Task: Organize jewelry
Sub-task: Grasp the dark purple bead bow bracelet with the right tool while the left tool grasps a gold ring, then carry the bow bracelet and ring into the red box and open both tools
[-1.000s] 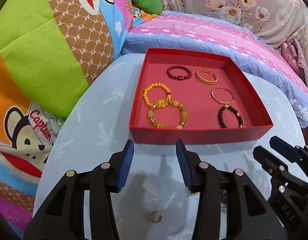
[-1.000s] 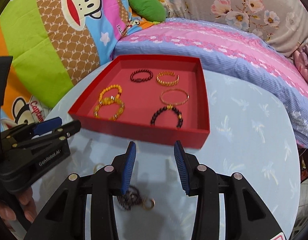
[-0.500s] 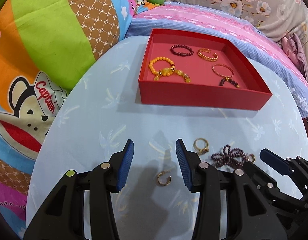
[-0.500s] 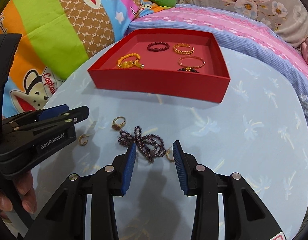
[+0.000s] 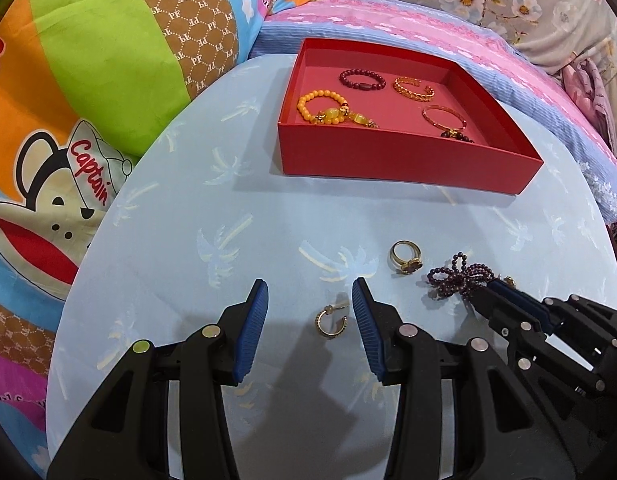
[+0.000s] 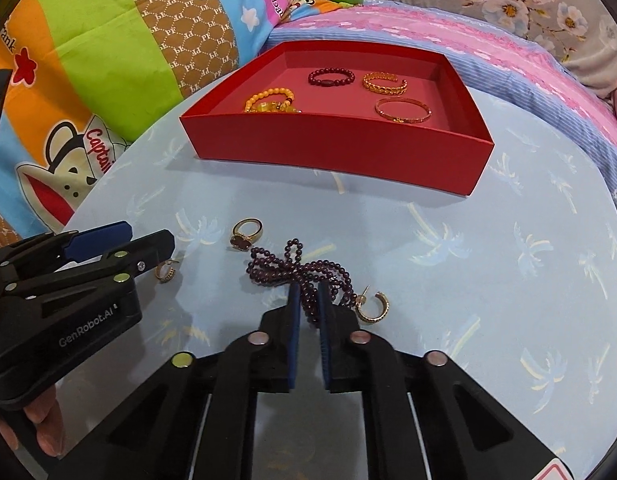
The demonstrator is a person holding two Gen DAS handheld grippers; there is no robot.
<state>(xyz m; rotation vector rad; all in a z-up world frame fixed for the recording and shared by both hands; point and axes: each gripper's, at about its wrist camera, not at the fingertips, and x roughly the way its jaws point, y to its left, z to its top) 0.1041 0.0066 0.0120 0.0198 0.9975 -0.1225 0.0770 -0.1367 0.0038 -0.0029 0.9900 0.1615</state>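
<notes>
Your right gripper (image 6: 307, 304) has just been closing, and its blue pads now pinch the near loops of the purple bead strand (image 6: 296, 270), which lies bunched on the table just in front of the red tray (image 6: 336, 152). Lift slowly and straight up — the strand is looped over itself and will likely trail, so a quick pull could drag the gold hoop earring (image 6: 373, 305) that lies touching its right end. Let the whole strand hang clear before you carry it over the tray's near wall.

Your left gripper (image 5: 308, 312) hangs with its fingers partly apart around nothing; the second hoop earring (image 5: 329, 322) lies on the cloth between them, closer to the right pad. Centre it before you close, since a thin hoop will probably slip out sideways.

Nearer the tray than both earrings sits a gold ring (image 5: 405, 258) with a dark stone, still loose on the table. Inside the tray lie an orange bead bracelet (image 5: 322, 108), a dark red bead bracelet (image 5: 361, 79), a gold chain cuff (image 5: 413, 88) and a thin gold bangle (image 5: 443, 119) — each apart enough to leave bare floor for the strand.

The table (image 5: 244, 240) is round, covered in pale blue palm-print cloth. Beyond the tray runs pink and blue bedding (image 6: 428, 36), with a cartoon-monkey pillow (image 5: 88, 92) to its left.
</notes>
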